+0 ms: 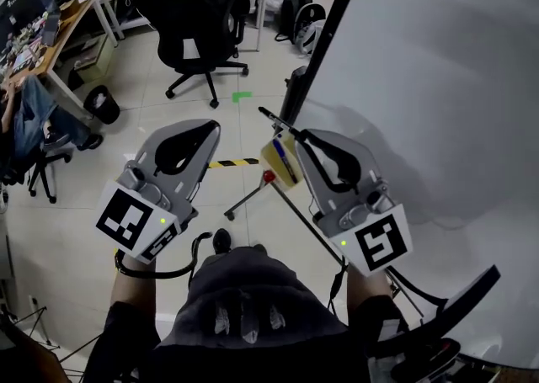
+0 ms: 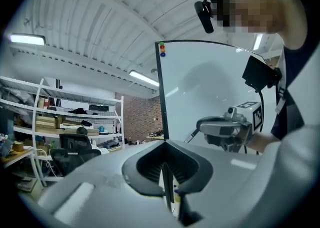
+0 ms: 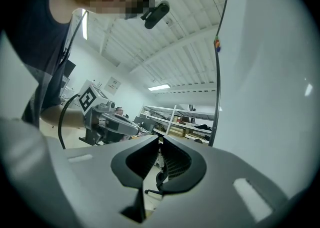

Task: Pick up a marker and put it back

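Left tongs (image 2: 164, 146): pressed together, empty.
Right tongs (image 3: 160, 140): tips meeting, thin slit between pads, nothing inside.
Marker (image 1: 276, 119): only the head view shows it, at the whiteboard (image 1: 438, 78) lower corner, just beyond the right tips.

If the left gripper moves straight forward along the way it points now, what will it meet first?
Probably the black frame edge of the tall white board: it stands directly ahead of the shut left gripper. How far away is unclear.
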